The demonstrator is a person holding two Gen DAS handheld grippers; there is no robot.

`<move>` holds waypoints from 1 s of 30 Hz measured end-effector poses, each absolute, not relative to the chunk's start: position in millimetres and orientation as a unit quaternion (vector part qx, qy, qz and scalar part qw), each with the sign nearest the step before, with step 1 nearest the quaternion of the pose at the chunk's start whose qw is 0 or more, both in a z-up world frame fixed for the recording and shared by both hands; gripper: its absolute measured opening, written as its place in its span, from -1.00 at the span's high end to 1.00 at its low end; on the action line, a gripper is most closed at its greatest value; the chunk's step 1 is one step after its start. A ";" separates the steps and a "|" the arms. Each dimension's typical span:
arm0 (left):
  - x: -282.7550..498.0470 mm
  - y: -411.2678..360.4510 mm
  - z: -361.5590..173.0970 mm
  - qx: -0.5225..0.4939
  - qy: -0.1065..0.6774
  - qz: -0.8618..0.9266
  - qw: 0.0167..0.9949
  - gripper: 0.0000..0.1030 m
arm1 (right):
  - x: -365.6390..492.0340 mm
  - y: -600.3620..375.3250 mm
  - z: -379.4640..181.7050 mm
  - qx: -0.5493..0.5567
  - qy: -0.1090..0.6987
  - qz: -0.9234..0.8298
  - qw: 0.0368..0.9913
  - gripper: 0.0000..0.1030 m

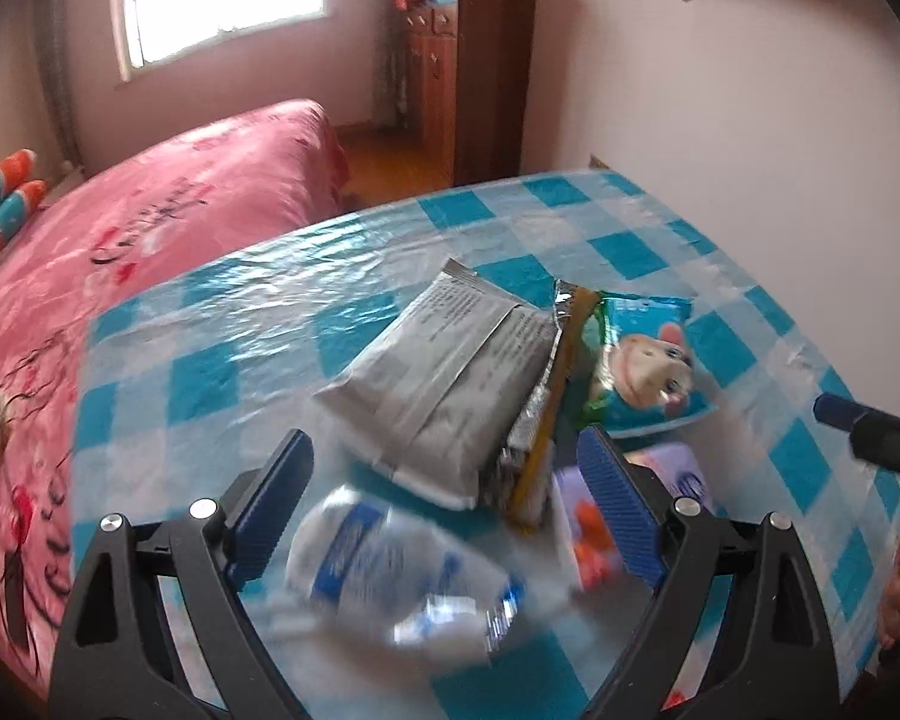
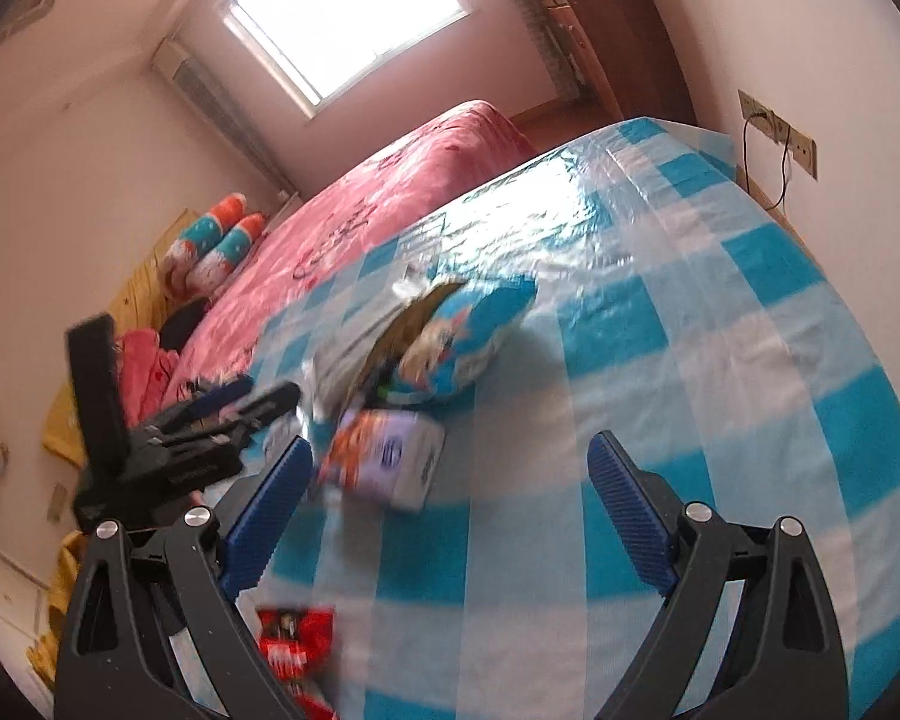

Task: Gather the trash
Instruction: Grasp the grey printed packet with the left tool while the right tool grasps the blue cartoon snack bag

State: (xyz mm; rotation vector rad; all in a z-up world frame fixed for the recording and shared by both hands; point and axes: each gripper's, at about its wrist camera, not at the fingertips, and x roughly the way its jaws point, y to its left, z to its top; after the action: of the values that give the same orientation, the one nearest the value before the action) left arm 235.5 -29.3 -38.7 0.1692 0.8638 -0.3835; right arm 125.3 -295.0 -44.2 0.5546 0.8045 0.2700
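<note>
Jaws are being held wide on the left gripper (image 1: 444,516), nothing clamped, and a crushed clear plastic bottle (image 1: 402,582) with a blue-and-white label is being framed right between its blue pads, just below the tips. The bottle's long axis is running slantwise across the opening, from the left finger (image 1: 270,504) down toward the lower right, so the left hand is judged the nearer one for it. Just beyond, a grey foil pouch (image 1: 444,378) is lying on the blue-checked tablecloth (image 1: 210,372), with a gold-edged wrapper (image 1: 546,396) tucked against it and a blue cartoon snack bag (image 1: 648,366) further right. The right gripper (image 2: 450,510) is likewise being carried open and empty; a small purple-and-white carton (image 2: 390,456) is lying just ahead of its left finger, and a red packet (image 2: 294,642) is sitting close under that same finger. Print is showing on the pouch, bottle label and carton, but blur is leaving none of it readable. No bin is being shown in either view.
</note>
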 end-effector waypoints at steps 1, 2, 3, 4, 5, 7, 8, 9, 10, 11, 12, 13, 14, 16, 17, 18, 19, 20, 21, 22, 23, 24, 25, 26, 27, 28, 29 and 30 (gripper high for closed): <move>243.7 -31.9 -41.9 0.085 0.419 -0.188 0.884 -0.75 | 131.0 -298.1 -45.7 0.274 0.385 0.130 0.872 -0.79; 251.7 -32.2 -44.5 0.088 0.421 -0.189 0.882 -0.75 | 136.5 -300.6 -47.1 0.283 0.383 0.131 0.870 -0.79; 261.4 -32.4 -48.2 0.090 0.427 -0.191 0.880 -0.75 | 143.3 -303.4 -49.0 0.293 0.380 0.134 0.867 -0.79; 267.8 -32.0 -51.4 0.089 0.433 -0.195 0.876 -0.75 | 150.4 -306.0 -50.9 0.301 0.380 0.135 0.864 -0.79; 273.8 -32.2 -54.1 0.088 0.437 -0.201 0.872 -0.75 | 156.1 -308.1 -52.5 0.308 0.381 0.137 0.861 -0.79; 284.3 -32.6 -59.5 0.086 0.447 -0.220 0.863 -0.75 | 167.1 -309.0 -55.6 0.322 0.383 0.145 0.854 -0.76; 288.1 -33.4 -62.1 0.088 0.452 -0.229 0.857 -0.75 | 170.9 -308.4 -56.0 0.323 0.383 0.147 0.853 -0.70; 291.1 -34.4 -63.6 0.093 0.453 -0.233 0.856 -0.75 | 175.7 -306.5 -56.7 0.319 0.384 0.149 0.854 -0.68; 293.9 -36.2 -64.5 0.101 0.451 -0.237 0.854 -0.75 | 181.5 -303.8 -56.6 0.313 0.386 0.151 0.855 -0.68; 297.0 -37.7 -65.9 0.106 0.454 -0.245 0.850 -0.76 | 185.1 -301.5 -57.2 0.308 0.388 0.152 0.855 -0.68; 299.6 -38.8 -67.3 0.111 0.455 -0.249 0.848 -0.76 | 189.5 -299.0 -58.3 0.304 0.391 0.153 0.855 -0.68; 301.4 -39.7 -68.6 0.117 0.455 -0.252 0.846 -0.77 | 193.2 -296.3 -59.2 0.303 0.393 0.156 0.854 -0.68; 302.9 -41.2 -69.9 0.123 0.455 -0.256 0.844 -0.79 | 195.9 -292.6 -59.6 0.301 0.394 0.158 0.854 -0.67; 306.5 -43.9 -72.2 0.128 0.455 -0.265 0.841 -0.82 | 199.9 -284.0 -61.4 0.289 0.398 0.160 0.856 -0.67; 308.5 -44.6 -72.9 0.129 0.454 -0.267 0.840 -0.83 | 202.8 -279.3 -60.5 0.279 0.398 0.161 0.859 -0.67; 310.6 -45.4 -73.5 0.130 0.453 -0.268 0.840 -0.84 | 204.3 -276.5 -59.7 0.271 0.398 0.161 0.862 -0.67; 312.5 -46.4 -74.4 0.131 0.452 -0.269 0.840 -0.85 | 206.4 -271.9 -58.8 0.258 0.397 0.159 0.866 -0.67; 314.2 -46.9 -75.1 0.130 0.451 -0.269 0.841 -0.85 | 208.9 -266.7 -57.7 0.241 0.397 0.155 0.872 -0.67; 316.0 -47.0 -76.1 0.127 0.451 -0.269 0.841 -0.85 | 212.3 -263.0 -57.5 0.230 0.397 0.154 0.875 -0.67; 318.2 -46.3 -77.5 0.119 0.454 -0.269 0.841 -0.85 | 215.5 -261.8 -57.9 0.224 0.398 0.154 0.876 -0.67; 320.0 -45.9 -79.2 0.109 0.459 -0.268 0.840 -0.85 | 216.9 -260.1 -59.3 0.219 0.398 0.154 0.877 -0.67; 321.5 -45.8 -80.3 0.102 0.461 -0.266 0.840 -0.85 | 218.8 -256.9 -60.0 0.211 0.399 0.153 0.879 -0.67; 322.4 -45.0 -80.6 0.096 0.462 -0.263 0.841 -0.85 | 219.9 -254.6 -60.5 0.202 0.398 0.150 0.882 -0.67; 322.7 -44.3 -80.9 0.093 0.463 -0.260 0.843 -0.83 | 220.3 -252.5 -61.0 0.195 0.397 0.149 0.884 -0.67; 322.5 -43.3 -81.3 0.088 0.463 -0.256 0.844 -0.80 | 220.1 -250.8 -62.3 0.188 0.396 0.147 0.887 -0.67; 321.8 -42.2 -81.7 0.083 0.462 -0.252 0.846 -0.78 | 219.8 -249.9 -63.6 0.185 0.394 0.145 0.889 -0.67; 320.7 -41.6 -81.9 0.080 0.460 -0.249 0.848 -0.74 | 220.4 -251.1 -65.2 0.183 0.393 0.145 0.890 -0.67; 319.5 -41.8 -81.8 0.080 0.458 -0.246 0.851 -0.72 | 220.7 -249.8 -66.9 0.179 0.394 0.145 0.890 -0.67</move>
State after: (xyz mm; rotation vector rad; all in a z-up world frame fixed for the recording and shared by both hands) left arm 319.5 -41.8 -81.8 0.1681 0.9646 -0.5179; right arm 220.7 -249.8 -66.9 0.3717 0.8176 0.3008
